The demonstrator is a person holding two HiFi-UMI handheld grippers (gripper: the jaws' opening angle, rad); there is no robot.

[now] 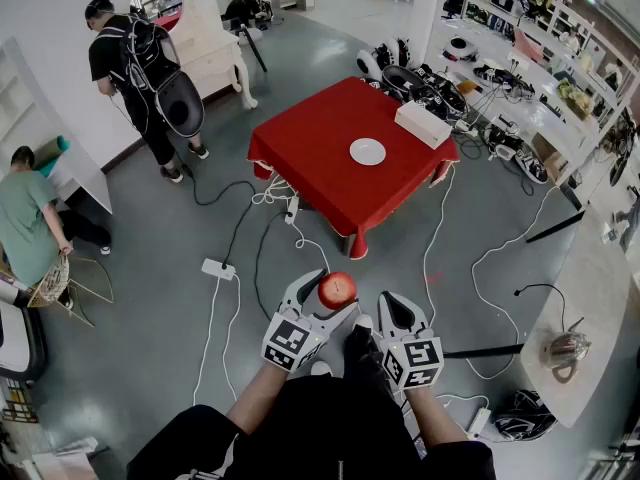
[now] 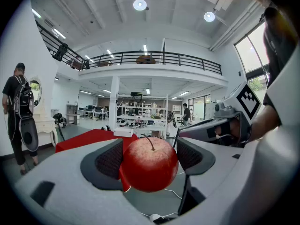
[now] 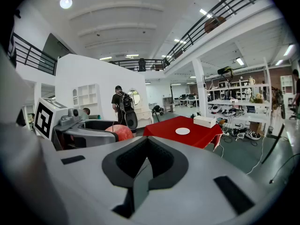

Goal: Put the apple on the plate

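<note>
Red apple point(image 2: 149, 164) — round, faintly speckled, thin stem.

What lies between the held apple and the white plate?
Head view: between apple and plate lie grey floor, a white cable and red tablecloth.

No text, label, brand or number can be read anywhere

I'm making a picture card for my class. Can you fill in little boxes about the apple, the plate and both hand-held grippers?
apple: red, held in the air by the left hand-held gripper
plate: white, empty, on the red table ahead
left hand-held gripper: shut on the apple
right hand-held gripper: shut, nothing in it
apple on plate: not yet
</note>
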